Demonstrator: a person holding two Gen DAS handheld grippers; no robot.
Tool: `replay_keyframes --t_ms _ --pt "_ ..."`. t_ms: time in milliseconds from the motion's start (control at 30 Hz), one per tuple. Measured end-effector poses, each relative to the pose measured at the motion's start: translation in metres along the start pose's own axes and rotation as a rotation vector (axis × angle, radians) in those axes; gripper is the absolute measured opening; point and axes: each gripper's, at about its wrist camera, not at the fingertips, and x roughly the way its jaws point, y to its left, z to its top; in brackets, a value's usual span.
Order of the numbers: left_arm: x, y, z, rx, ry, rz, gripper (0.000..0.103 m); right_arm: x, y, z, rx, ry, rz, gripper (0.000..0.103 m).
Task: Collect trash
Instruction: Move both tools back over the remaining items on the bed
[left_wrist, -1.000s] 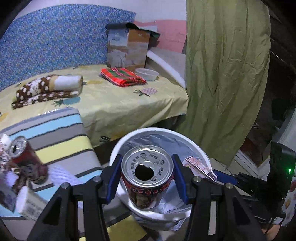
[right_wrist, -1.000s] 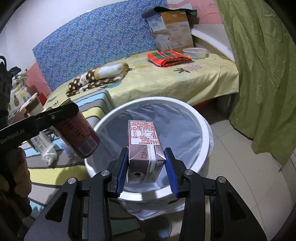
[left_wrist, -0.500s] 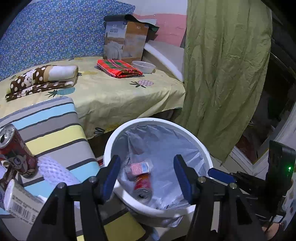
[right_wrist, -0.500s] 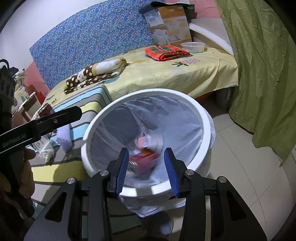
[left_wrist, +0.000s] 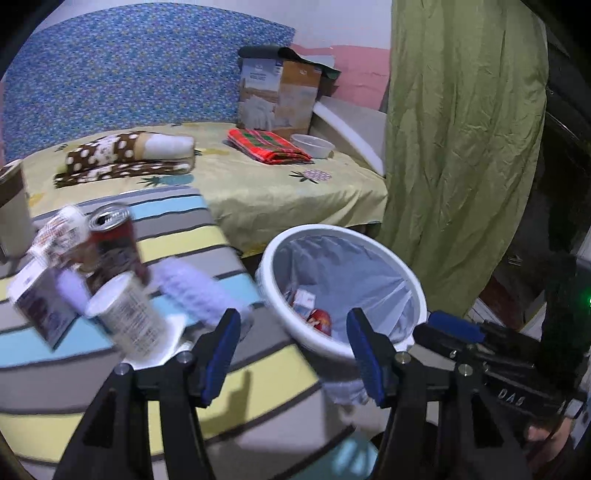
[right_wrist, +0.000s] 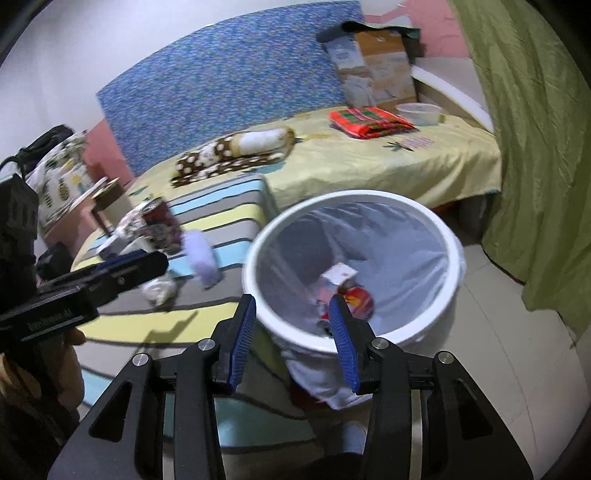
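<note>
Both grippers empty. Our left gripper (left_wrist: 291, 349) has its jaws spread, between the striped mat (left_wrist: 177, 236) and the bin (left_wrist: 373, 247). Our right gripper (right_wrist: 291, 332) is likewise spread over the bin's near rim. In the bin: a carton (right_wrist: 338, 275) and a red can (right_wrist: 360, 301).

Trash left on the mat: a dark can (left_wrist: 116, 245), a white cylinder (left_wrist: 125, 314), a small box (left_wrist: 40, 301), all blurred. We judge the can light, stiff, slick, easily dented; take it across mid-body. The box is soft-walled; pinch its flat sides.
</note>
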Motion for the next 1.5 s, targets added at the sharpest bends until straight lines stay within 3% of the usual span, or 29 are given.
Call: replay_keyframes --t_ms 367,733,1200,1500 --pt "-0.049 0.041 -0.035 -0.067 -0.03 0.11 0.062 0.0 0.041 -0.008 -0.1 0.005 0.078 0.044" --pt "-0.067 0.067 -0.047 -0.108 -0.045 0.189 0.062 0.009 0.065 -0.01 -0.156 0.031 0.118 0.043" --pt "-0.059 0.087 -0.045 -0.147 -0.036 0.226 0.062 0.031 0.081 -0.003 -0.204 0.054 0.125 0.043" --pt "-0.025 0.095 -0.025 -0.171 -0.014 0.195 0.062 0.052 0.075 0.008 -0.213 0.071 0.108 0.043"
